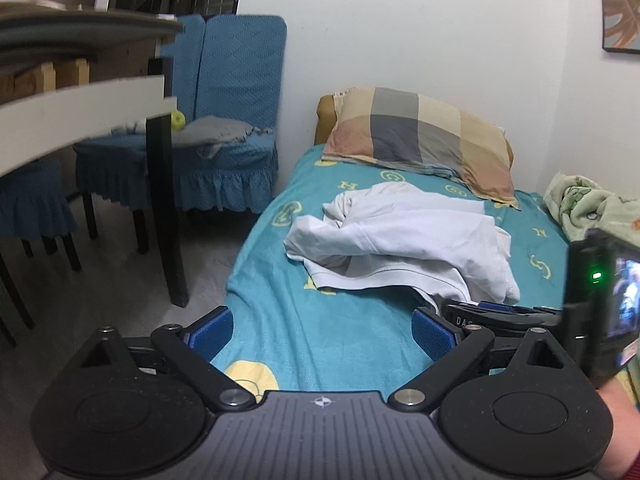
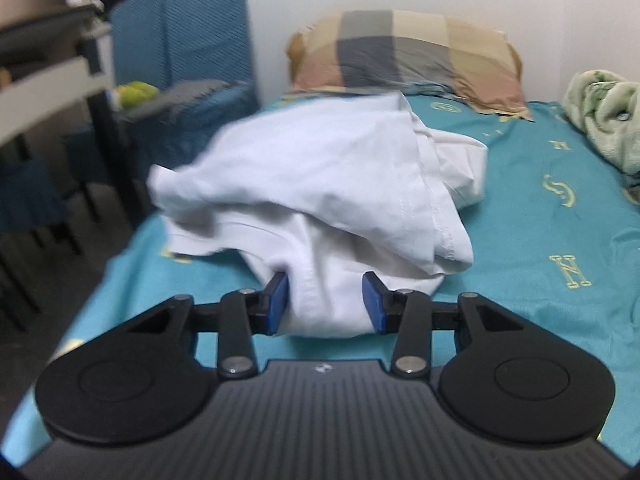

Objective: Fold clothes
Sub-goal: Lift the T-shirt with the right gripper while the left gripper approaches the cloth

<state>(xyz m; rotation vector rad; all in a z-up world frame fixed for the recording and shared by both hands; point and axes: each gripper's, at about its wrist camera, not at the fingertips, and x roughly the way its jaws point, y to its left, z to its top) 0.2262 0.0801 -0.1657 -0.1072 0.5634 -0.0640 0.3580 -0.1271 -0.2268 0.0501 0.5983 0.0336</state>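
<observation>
A crumpled white garment point(image 1: 400, 240) lies in a heap on the teal bed cover point(image 1: 320, 320), below the pillow. My left gripper point(image 1: 322, 334) is open and empty, hovering over the bed short of the garment. My right gripper point(image 2: 325, 300) is open, its blue pads point(image 2: 278, 300) on either side of a fold of the garment point(image 2: 320, 184) without closing on it. The right gripper also shows in the left wrist view point(image 1: 500, 314), at the garment's near right edge.
A checked pillow point(image 1: 420, 136) lies at the head of the bed against the wall. A green patterned blanket point(image 1: 588, 208) is bunched at the right. Blue-covered chairs point(image 1: 224, 120) and a table with a dark leg point(image 1: 164, 184) stand left of the bed.
</observation>
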